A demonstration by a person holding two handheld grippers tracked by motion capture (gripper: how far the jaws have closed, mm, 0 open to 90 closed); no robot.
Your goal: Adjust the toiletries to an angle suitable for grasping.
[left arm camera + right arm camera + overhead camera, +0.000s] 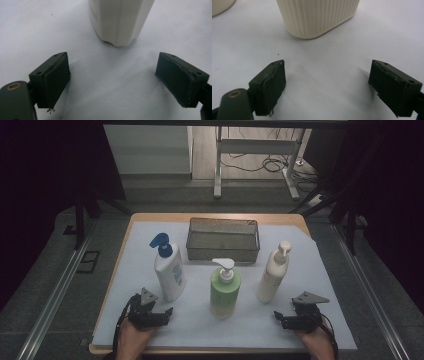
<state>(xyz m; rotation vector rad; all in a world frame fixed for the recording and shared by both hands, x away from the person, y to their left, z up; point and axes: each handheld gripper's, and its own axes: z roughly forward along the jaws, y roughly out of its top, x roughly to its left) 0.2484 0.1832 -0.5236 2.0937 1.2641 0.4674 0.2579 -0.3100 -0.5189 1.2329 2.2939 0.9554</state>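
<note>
Three pump bottles stand upright on the white sheet. A white bottle with a blue pump (pixel 169 270) is at the left, a green bottle with a white pump (pixel 225 292) in the middle, and a cream ribbed bottle (pixel 272 275) at the right. My left gripper (pixel 155 310) rests near the front edge, open and holding nothing. In the left gripper view the white bottle's base (pixel 120 22) stands just ahead of the left gripper (pixel 117 80). My right gripper (pixel 292 314) is also open with nothing in it, and the cream bottle's ribbed base (pixel 317 17) stands ahead of the right gripper (pixel 329 85).
A dark wire-mesh basket (pixel 223 251) sits at the back middle of the table, behind the bottles. The wooden table edge (pixel 107 290) runs along the left of the sheet. Another bottle's base (pixel 219 6) shows at the top left of the right gripper view.
</note>
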